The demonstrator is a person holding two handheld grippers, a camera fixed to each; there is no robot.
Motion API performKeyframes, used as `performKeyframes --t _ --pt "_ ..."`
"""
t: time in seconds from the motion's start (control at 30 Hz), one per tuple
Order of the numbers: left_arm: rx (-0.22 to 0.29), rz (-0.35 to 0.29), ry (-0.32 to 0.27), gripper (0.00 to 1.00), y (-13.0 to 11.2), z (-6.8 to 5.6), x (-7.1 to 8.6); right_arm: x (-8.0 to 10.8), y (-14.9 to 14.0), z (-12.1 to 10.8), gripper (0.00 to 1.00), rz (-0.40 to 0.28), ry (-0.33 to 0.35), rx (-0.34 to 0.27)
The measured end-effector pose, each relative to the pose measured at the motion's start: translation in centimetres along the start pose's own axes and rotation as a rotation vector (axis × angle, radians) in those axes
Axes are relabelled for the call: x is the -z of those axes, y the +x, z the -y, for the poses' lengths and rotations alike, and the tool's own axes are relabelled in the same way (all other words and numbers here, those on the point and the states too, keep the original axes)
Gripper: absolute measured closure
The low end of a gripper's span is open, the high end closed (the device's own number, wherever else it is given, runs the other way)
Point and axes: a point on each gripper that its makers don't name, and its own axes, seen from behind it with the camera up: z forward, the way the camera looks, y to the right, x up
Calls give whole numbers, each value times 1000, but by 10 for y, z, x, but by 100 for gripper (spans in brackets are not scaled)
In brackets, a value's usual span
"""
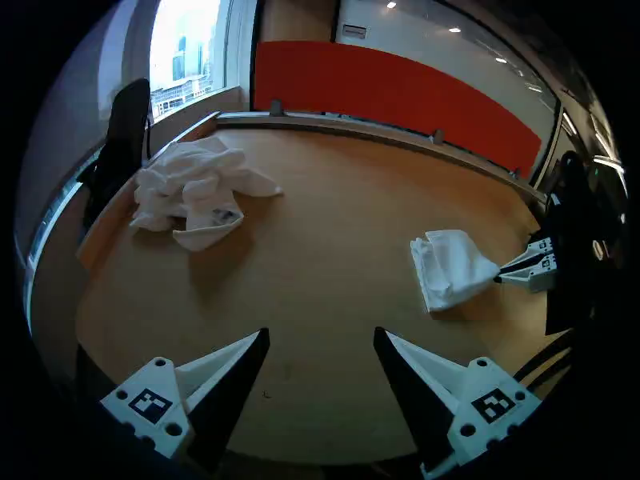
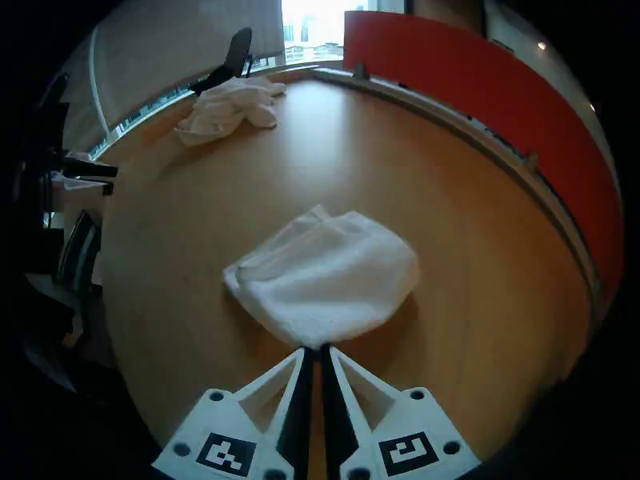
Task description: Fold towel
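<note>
The towel (image 2: 324, 280) lies folded into a compact white bundle on the table (image 2: 448, 200), toward its right side as seen in the left gripper view (image 1: 448, 268). Its near corner tapers to a point that runs in between the fingers of the right gripper (image 2: 314, 352), whose jaws stand nearly together, pinching that corner. In the left gripper view the right gripper (image 1: 512, 272) meets the towel at its edge. The left gripper (image 1: 320, 336) hangs over bare wood with its 2 fingers spread wide, holding nothing, well apart from the towel. A crumpled pile (image 1: 192, 188) of white cloth sits at the far corner by the window (image 1: 188, 56), near a dark chair (image 1: 128, 128). A red panel (image 1: 384, 88) runs along the table's far edge.
</note>
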Motion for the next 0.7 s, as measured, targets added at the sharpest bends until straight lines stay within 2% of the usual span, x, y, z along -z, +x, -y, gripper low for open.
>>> performKeyframes --t 0.2,0.4,0.7 --pt "-12 -30 -15 3 14 -3 0 20 57 -8 94 -80 -4 28" --pt "-15 -53 -28 3 24 -6 2 40 102 -14 94 -146 -3 58" --pt "-18 -69 -43 3 30 -9 3 66 126 -23 94 -173 -22 113"
